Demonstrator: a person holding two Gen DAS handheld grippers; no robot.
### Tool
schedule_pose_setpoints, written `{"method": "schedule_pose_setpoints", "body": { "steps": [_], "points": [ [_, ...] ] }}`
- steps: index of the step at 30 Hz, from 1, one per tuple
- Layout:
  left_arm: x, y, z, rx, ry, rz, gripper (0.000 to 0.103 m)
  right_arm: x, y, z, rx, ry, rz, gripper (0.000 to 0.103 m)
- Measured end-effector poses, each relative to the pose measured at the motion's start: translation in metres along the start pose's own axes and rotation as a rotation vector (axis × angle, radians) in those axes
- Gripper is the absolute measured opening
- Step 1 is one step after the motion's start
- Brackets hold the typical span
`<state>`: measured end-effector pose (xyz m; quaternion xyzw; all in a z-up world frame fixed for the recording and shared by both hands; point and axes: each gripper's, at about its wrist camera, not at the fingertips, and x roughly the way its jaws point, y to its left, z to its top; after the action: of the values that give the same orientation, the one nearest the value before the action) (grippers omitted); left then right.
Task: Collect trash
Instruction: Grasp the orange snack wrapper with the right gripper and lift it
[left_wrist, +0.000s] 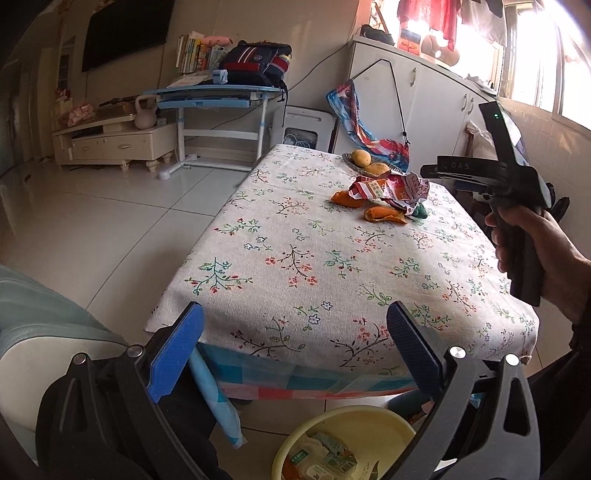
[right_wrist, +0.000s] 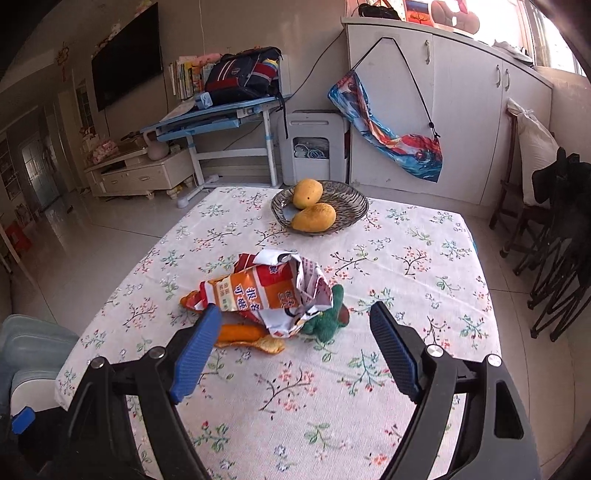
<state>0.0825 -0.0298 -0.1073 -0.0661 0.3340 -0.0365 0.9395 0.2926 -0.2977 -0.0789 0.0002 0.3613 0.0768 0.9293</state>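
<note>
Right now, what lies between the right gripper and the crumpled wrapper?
Only orange peel beside bare tablecloth, in the right wrist view; the right gripper is open, short of the wrapper.

Floral tablecloth (right_wrist: 406, 258); orange-red wrapper (right_wrist: 266, 291); yellow mangoes (right_wrist: 314, 218); green toy (right_wrist: 328, 321); yellow basin (left_wrist: 369, 421)

tbl w/ floral cloth (right_wrist: 424, 258) | on it: crumpled wrapper (right_wrist: 266, 291), orange peels (right_wrist: 243, 338), green plush (right_wrist: 328, 321), mango dish (right_wrist: 351, 206)
</note>
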Motion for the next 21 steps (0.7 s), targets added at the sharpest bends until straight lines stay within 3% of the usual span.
{"method": "schedule_pose_setpoints", "body": {
  "steps": [4, 7, 8, 9, 16, 21],
  "points": [
    [0.003, 0.001, 0.001, -0.002, 0.012, -0.007, 0.096, 0.036, -0.009, 0.008, 0.027, 0.078, -0.015, 0.07],
    [0.008, 0.002, 0.002, -0.012, 0.025, -0.01, 0.096, 0.054, -0.011, 0.01, 0.033, 0.135, 0.011, 0.039],
    [0.009, 0.002, 0.002, -0.015, 0.028, -0.011, 0.096, 0.056, -0.011, 0.011, 0.038, 0.141, 0.02, 0.023],
    [0.01, 0.002, 0.003, -0.016, 0.03, -0.011, 0.096, 0.053, -0.012, 0.012, 0.042, 0.131, 0.033, 0.017],
    [0.011, -0.001, 0.002, -0.001, 0.029, -0.002, 0.096, -0.004, -0.022, 0.018, 0.132, -0.009, 0.123, 0.013],
    [0.009, -0.001, 0.003, 0.001, 0.033, -0.006, 0.096, -0.047, -0.034, 0.0, 0.166, -0.02, 0.173, 0.013]
  ]
}}
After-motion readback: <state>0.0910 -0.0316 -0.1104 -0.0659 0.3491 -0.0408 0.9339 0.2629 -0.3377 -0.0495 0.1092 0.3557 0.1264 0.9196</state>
